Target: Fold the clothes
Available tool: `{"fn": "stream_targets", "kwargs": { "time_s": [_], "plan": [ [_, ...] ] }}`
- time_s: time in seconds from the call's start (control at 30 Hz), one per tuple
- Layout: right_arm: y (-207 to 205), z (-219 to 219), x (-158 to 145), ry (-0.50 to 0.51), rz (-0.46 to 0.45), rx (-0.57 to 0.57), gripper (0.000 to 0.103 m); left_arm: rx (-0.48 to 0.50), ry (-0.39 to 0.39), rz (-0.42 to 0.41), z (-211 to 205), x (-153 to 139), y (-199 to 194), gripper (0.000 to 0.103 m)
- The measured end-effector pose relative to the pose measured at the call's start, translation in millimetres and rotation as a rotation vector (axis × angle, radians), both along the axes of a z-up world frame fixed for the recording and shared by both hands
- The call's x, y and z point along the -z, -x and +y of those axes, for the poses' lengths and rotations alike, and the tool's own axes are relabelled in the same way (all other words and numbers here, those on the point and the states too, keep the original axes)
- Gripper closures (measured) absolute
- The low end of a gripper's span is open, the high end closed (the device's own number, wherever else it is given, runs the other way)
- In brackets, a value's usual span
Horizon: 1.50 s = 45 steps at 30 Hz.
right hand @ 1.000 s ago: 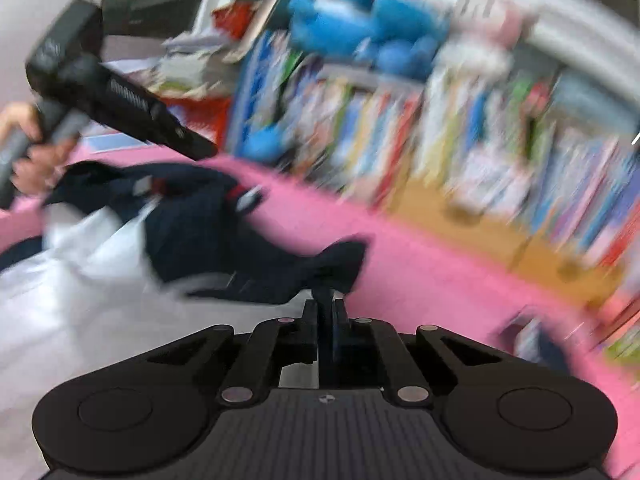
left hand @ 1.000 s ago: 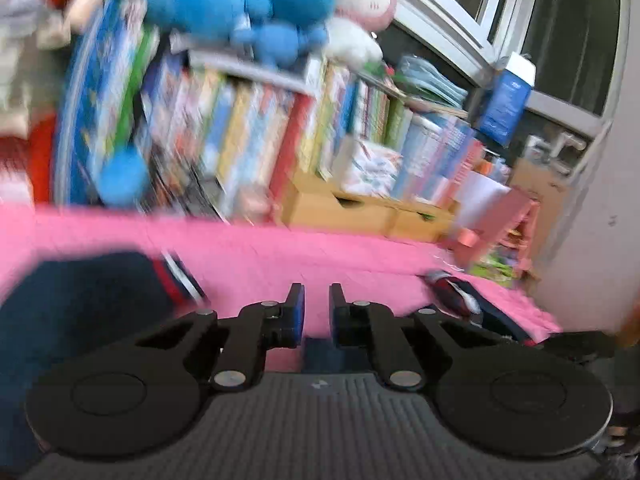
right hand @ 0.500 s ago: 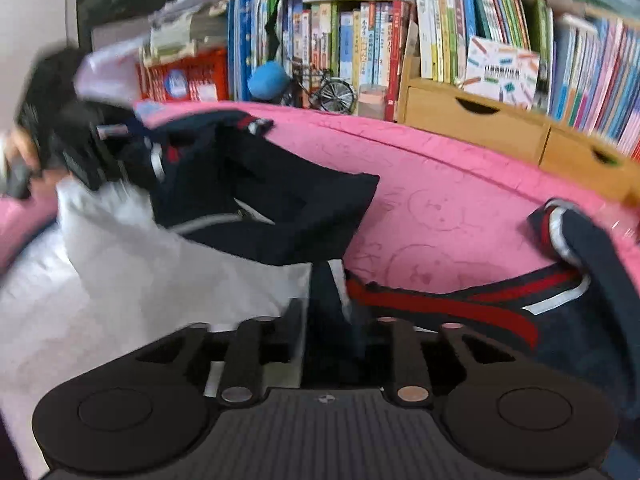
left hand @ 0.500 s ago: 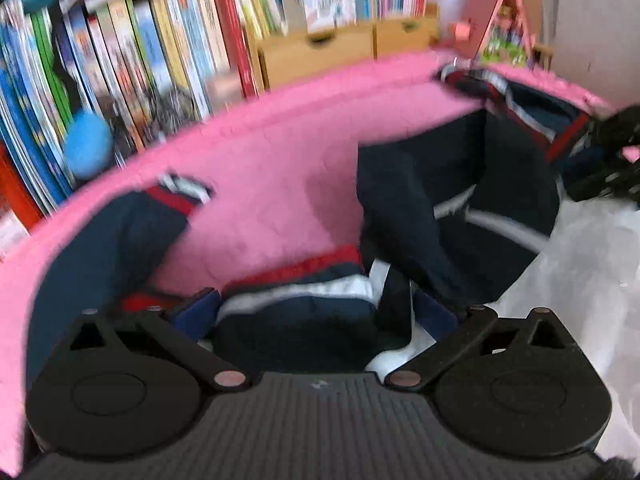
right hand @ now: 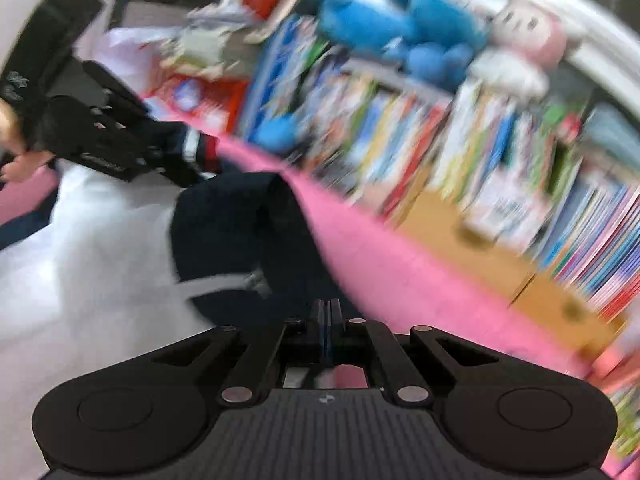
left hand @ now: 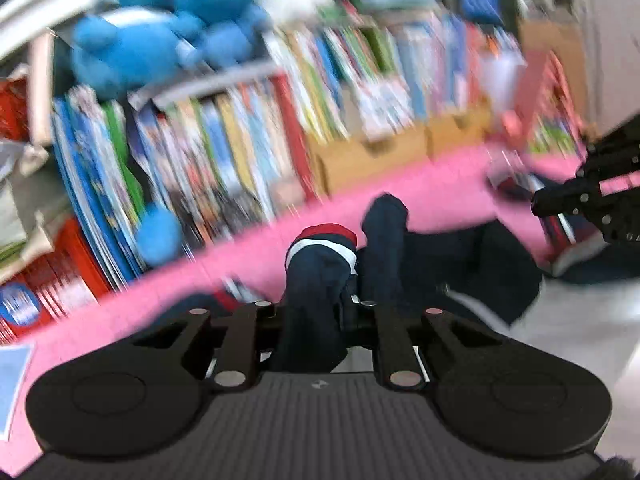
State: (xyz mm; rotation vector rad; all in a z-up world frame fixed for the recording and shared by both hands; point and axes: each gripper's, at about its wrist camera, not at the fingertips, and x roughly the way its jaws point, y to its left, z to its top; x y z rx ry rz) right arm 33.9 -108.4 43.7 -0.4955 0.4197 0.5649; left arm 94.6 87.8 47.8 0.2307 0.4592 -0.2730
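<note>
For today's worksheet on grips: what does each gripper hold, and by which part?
The left gripper is closing on the navy jacket, a bunched fold near its red-and-white striped edge. The right gripper is shut; whether it pinches cloth cannot be told.

The jacket (left hand: 440,264) is lying on the bed cover (left hand: 248,256), in front of the bookshelf (left hand: 240,152); stuffed toys (left hand: 160,40) are sitting on top of that bookshelf; wooden drawers (left hand: 372,156) are standing at its foot.

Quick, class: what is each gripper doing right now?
Left gripper: jaws closing on the navy garment.
Right gripper: jaws shut; whether they pinch fabric cannot be told.
</note>
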Motion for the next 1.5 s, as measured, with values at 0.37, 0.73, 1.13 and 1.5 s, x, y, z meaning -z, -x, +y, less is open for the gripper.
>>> {"fn": "stream_targets", "kwargs": {
  "time_s": [0.37,0.73,1.13,1.5],
  "plan": [
    [-84.4,-15.0,64.0,-0.159,0.496,0.037,0.039,-0.068,-0.004,0.125,9.9,62.0,-23.2,0.086],
    [-96.9,40.1,7.7,0.136,-0.168,0.080,0.092,-0.171,0.026,-0.098,10.5,10.5,-80.7,0.084],
    [-195.5,72.0,112.0,0.288,-0.044,0.150,0.090,-0.256,-0.105,0.127,-2.6,92.8,-160.0,0.079],
    [-195.7,52.9,109.9,0.226,-0.134,0.192,0.023,-0.262,-0.034,0.084,18.8,49.9,-104.5,0.032]
  ]
}}
